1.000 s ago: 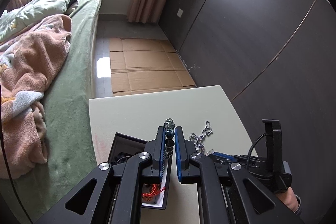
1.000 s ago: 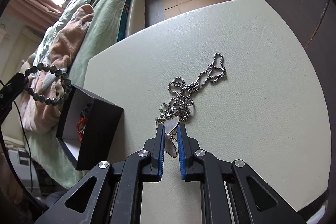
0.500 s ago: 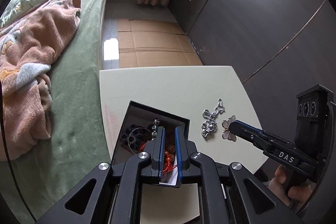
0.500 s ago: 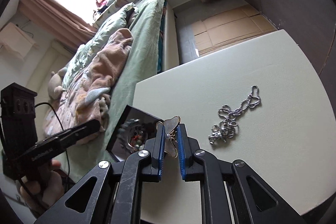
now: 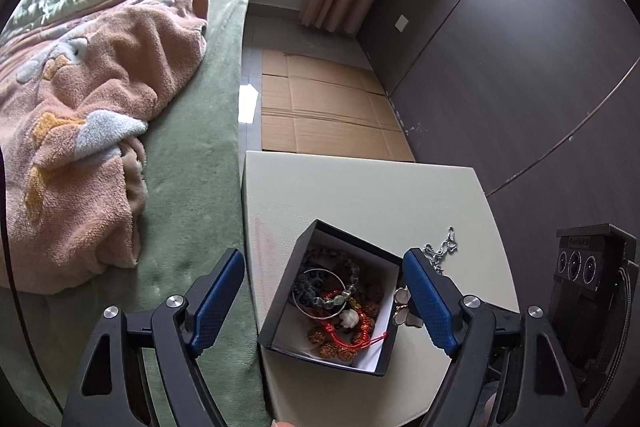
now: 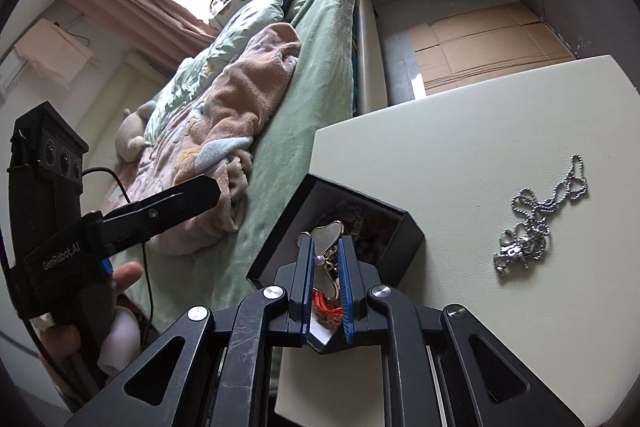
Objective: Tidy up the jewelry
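Observation:
An open black jewelry box (image 5: 384,361) (image 6: 404,233) sits on the pale table (image 5: 360,195) near its left edge. It holds a dark bead bracelet (image 5: 316,285), brown beads and a red cord. My left gripper (image 5: 324,297) is wide open above the box, empty. My right gripper (image 6: 323,269) is shut on a butterfly-shaped pendant (image 6: 326,235), held over the box's near right edge; the pendant also shows in the left wrist view (image 5: 404,309). A silver ball chain (image 6: 536,219) (image 5: 442,251) lies on the table right of the box.
A green bed (image 5: 192,195) with a pink blanket (image 5: 80,131) runs along the table's left edge. Flattened cardboard (image 5: 328,111) lies on the floor beyond the table. A dark wall (image 5: 520,67) stands to the right.
My left gripper has opened and let the bead bracelet drop into the box. My right gripper has carried the butterfly pendant left from the chain to over the box.

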`<action>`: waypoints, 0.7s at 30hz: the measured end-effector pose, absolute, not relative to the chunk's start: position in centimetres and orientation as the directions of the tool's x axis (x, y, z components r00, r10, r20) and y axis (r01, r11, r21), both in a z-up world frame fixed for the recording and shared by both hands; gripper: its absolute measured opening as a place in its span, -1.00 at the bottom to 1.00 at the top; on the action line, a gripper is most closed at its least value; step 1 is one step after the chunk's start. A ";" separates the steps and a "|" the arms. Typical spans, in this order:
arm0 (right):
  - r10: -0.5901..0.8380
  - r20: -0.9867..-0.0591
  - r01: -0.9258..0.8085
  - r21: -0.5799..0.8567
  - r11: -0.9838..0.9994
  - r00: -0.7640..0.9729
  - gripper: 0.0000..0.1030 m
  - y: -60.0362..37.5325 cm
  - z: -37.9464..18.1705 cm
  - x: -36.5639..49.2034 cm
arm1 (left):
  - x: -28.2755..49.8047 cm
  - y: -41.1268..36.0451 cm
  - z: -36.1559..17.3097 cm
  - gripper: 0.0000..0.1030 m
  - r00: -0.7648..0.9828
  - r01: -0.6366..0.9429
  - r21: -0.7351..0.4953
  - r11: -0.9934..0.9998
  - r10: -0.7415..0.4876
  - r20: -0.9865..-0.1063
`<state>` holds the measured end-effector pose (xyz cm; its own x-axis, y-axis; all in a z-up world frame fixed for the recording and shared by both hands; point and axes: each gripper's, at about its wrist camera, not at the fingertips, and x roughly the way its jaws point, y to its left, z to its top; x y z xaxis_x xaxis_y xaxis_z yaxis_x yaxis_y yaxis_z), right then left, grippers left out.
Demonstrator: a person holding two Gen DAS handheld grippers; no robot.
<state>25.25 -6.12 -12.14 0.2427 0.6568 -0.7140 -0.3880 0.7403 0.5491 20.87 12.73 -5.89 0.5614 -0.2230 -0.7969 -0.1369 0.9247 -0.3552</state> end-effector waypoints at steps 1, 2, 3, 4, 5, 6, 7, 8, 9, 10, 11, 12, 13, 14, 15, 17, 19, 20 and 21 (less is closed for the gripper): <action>0.667 -0.709 -0.386 0.562 0.731 0.229 -0.74 -5.8 -12.3 25.3 | 20.9 12.9 -5.9 0.59 0.561 -0.140 -0.354 0.925 -0.221 -0.798; 0.679 -0.703 -0.384 0.578 0.719 0.213 -0.73 -5.5 -12.6 25.3 | 20.9 13.0 -6.0 0.59 0.561 -0.143 -0.353 0.925 -0.218 -0.798; 0.690 -0.698 -0.384 0.594 0.707 0.190 -0.73 -5.2 -12.8 25.4 | 20.9 13.1 -6.0 0.59 0.562 -0.148 -0.352 0.924 -0.215 -0.799; 0.698 -0.696 -0.384 0.606 0.697 0.169 -0.73 -4.9 -13.1 25.5 | 20.9 13.2 -6.1 0.59 0.562 -0.154 -0.351 0.923 -0.211 -0.800; 0.698 -0.700 -0.380 0.610 0.696 0.153 -0.64 -4.8 -13.3 25.6 | 20.9 13.3 -6.2 0.59 0.562 -0.159 -0.351 0.923 -0.208 -0.801; 0.692 -0.706 -0.371 0.609 0.701 0.149 -0.52 -5.0 -13.4 25.6 | 21.0 13.3 -6.3 0.59 0.562 -0.160 -0.352 0.922 -0.208 -0.801; 0.689 -0.707 -0.365 0.606 0.707 0.160 -0.23 -5.3 -13.4 25.6 | 21.0 13.3 -6.3 0.59 0.563 -0.158 -0.353 0.922 -0.209 -0.800; 0.685 -0.707 -0.361 0.600 0.713 0.177 -0.04 -5.7 -13.2 25.6 | 21.0 13.1 -6.3 0.59 0.564 -0.155 -0.352 0.923 -0.210 -0.799; 0.677 -0.711 -0.359 0.592 0.722 0.191 0.03 -6.2 -13.0 25.5 | 21.1 12.9 -6.3 0.59 0.565 -0.151 -0.350 0.925 -0.210 -0.798; 0.672 -0.713 -0.356 0.586 0.728 0.201 0.11 -6.8 -12.8 25.6 | 21.2 12.7 -6.3 0.63 0.566 -0.146 -0.346 0.927 -0.209 -0.798; 0.671 -0.711 -0.352 0.585 0.730 0.210 0.12 -7.3 -12.5 25.7 | 21.3 12.4 -6.2 0.67 0.567 -0.140 -0.344 0.929 -0.209 -0.797; 0.670 -0.709 -0.348 0.585 0.733 0.219 0.12 -7.9 -12.3 25.7 | 21.4 12.1 -6.2 0.75 0.569 -0.132 -0.345 0.929 -0.214 -0.794; 0.667 -0.709 -0.343 0.582 0.737 0.229 0.18 -8.6 -12.1 25.8 | 21.4 11.8 -6.1 0.84 0.573 -0.122 -0.351 0.929 -0.222 -0.789; 0.661 -0.710 -0.338 0.577 0.743 0.243 0.36 -9.2 -11.9 25.9 | 21.5 11.5 -6.0 0.88 0.578 -0.112 -0.356 0.928 -0.231 -0.783; 0.655 -0.710 -0.332 0.571 0.751 0.261 0.48 -9.9 -11.7 25.9 | 21.6 11.1 -5.9 0.95 0.582 -0.103 -0.361 0.927 -0.238 -0.778; 0.636 -0.711 -0.318 0.554 0.769 0.299 0.76 -11.2 -11.2 26.2 | 21.7 10.4 -5.8 0.98 0.591 -0.083 -0.375 0.923 -0.257 -0.764; 0.621 -0.713 -0.295 0.547 0.783 0.327 0.77 -12.6 -10.9 26.5 | 22.0 9.6 -5.8 0.99 0.595 -0.066 -0.385 0.921 -0.274 -0.756; 0.614 -0.712 -0.281 0.546 0.789 0.341 0.77 -13.3 -10.7 26.6 | 22.2 9.3 -5.7 0.99 0.598 -0.066 -0.382 0.922 -0.271 -0.755; 0.606 -0.712 -0.266 0.544 0.796 0.356 0.77 -14.0 -10.6 26.8 | 22.3 8.9 -5.7 0.99 0.600 -0.064 -0.381 0.923 -0.269 -0.753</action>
<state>26.76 -14.05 -10.56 0.3555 0.6058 -0.7117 -0.2662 0.7956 0.5443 22.29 8.94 -5.72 0.6004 -0.2690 -0.7531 -0.0641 0.9225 -0.3806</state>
